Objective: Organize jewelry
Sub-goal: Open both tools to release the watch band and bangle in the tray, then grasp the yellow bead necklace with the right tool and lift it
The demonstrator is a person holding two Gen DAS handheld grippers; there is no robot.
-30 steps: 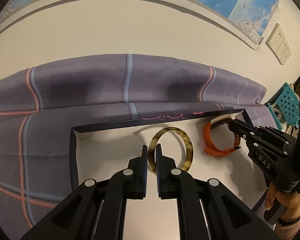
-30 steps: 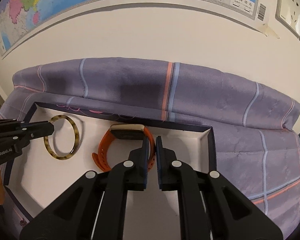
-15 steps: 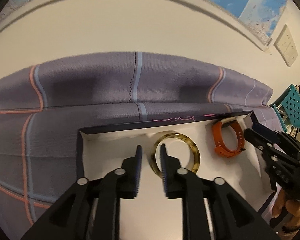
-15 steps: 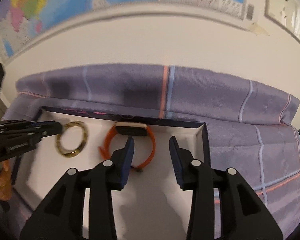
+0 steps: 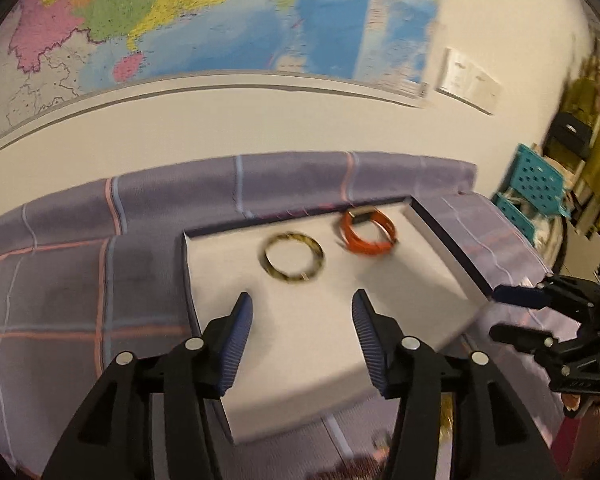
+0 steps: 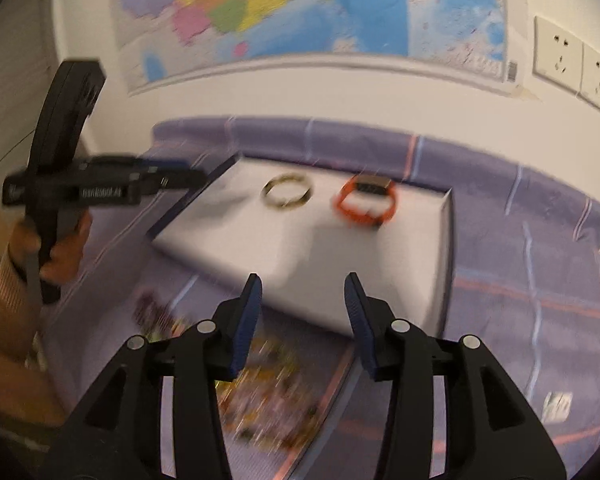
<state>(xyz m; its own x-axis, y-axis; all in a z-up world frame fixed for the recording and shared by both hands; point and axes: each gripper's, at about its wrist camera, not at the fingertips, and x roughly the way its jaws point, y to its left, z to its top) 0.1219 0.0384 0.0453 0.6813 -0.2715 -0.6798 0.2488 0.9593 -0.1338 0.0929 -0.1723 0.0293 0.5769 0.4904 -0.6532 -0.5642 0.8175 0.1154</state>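
Observation:
A tortoiseshell bangle [image 5: 294, 257] and an orange watch [image 5: 367, 231] lie side by side at the far end of a white tray [image 5: 324, 352] with a dark rim. Both also show in the right wrist view: the bangle [image 6: 287, 196], the watch [image 6: 365, 205], the tray [image 6: 300, 264]. My left gripper [image 5: 302, 336] is open and empty, held back over the tray's near part. My right gripper [image 6: 303, 322] is open and empty, above the tray's near edge. Each gripper shows in the other's view, the right one [image 5: 516, 312] and the left one [image 6: 180, 180].
The tray rests on a purple plaid cloth [image 5: 60, 280]. A blurred pile of small colourful items [image 6: 260, 392] lies on the cloth below my right gripper. A wall map [image 5: 220, 20] hangs behind. Teal crates [image 5: 536, 184] stand at the right.
Both grippers opened, letting go of the bangle and the watch, and pulled back and up from the tray. The bangle and watch now lie flat in the tray.

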